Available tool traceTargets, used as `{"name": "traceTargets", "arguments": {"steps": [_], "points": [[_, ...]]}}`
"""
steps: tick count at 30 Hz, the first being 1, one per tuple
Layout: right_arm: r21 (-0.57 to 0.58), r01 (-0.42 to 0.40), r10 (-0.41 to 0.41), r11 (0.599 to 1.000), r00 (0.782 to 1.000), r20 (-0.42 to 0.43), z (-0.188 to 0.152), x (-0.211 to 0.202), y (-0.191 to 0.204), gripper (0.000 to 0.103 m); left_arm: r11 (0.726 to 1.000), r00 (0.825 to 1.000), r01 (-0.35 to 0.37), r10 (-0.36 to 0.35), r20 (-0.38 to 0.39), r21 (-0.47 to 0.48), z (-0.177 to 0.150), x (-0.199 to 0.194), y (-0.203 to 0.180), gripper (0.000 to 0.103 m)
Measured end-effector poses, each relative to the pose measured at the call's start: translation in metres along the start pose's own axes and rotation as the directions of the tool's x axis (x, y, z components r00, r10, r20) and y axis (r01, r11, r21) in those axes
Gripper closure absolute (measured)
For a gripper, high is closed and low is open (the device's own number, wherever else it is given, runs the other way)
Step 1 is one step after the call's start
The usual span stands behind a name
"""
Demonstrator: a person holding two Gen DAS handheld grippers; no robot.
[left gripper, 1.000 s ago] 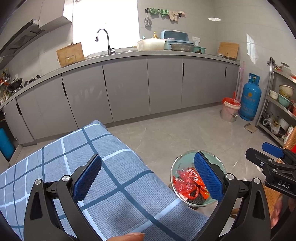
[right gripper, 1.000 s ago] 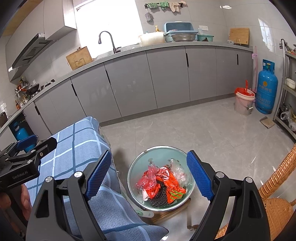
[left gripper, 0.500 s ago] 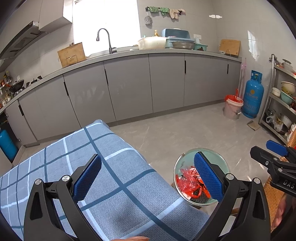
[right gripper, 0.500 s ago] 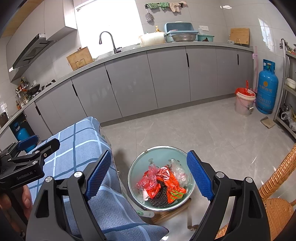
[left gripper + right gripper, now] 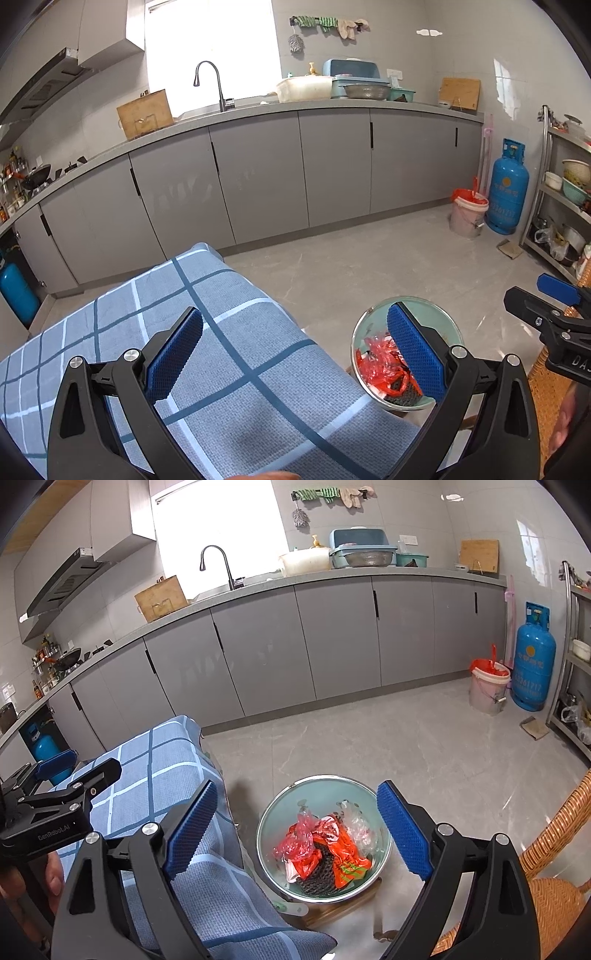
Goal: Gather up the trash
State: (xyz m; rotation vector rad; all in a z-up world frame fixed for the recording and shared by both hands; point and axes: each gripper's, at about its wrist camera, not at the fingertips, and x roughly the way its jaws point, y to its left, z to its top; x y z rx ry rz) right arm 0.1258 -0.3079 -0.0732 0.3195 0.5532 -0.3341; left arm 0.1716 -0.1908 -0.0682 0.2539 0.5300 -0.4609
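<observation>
A pale green bin (image 5: 295,805) stands on the floor beside the table and holds red, orange and clear plastic trash (image 5: 321,845). My right gripper (image 5: 297,786) hovers above it with nothing between its blue pads, and its jaws are opening. My left gripper (image 5: 293,312) is open and empty above the table's blue checked cloth (image 5: 221,332). In the left wrist view the bin (image 5: 443,317) shows partly behind the right finger, with the red trash (image 5: 380,362) inside. Each gripper shows at the edge of the other's view.
A wicker chair (image 5: 546,849) stands right of the bin. Across the grey tiled floor are a bucket lined with a red bag (image 5: 487,686), a blue gas cylinder (image 5: 533,664) and a metal shelf rack (image 5: 565,206). Grey cabinets (image 5: 332,646) line the far wall.
The right gripper's jaws have spread slightly wider. Both hands have stayed where they were.
</observation>
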Motion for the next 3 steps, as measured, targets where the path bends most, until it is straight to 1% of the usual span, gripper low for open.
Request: {"name": "traceTargets", "arguments": {"steps": [3], "points": [[0.0, 0.0, 0.0, 1.0, 1.0, 0.0, -0.0001, -0.0001, 0.0001, 0.016, 1.0, 1.0, 0.006, -0.006, -0.002, 0.001, 0.0, -0.0003, 0.0, 0.005]]}}
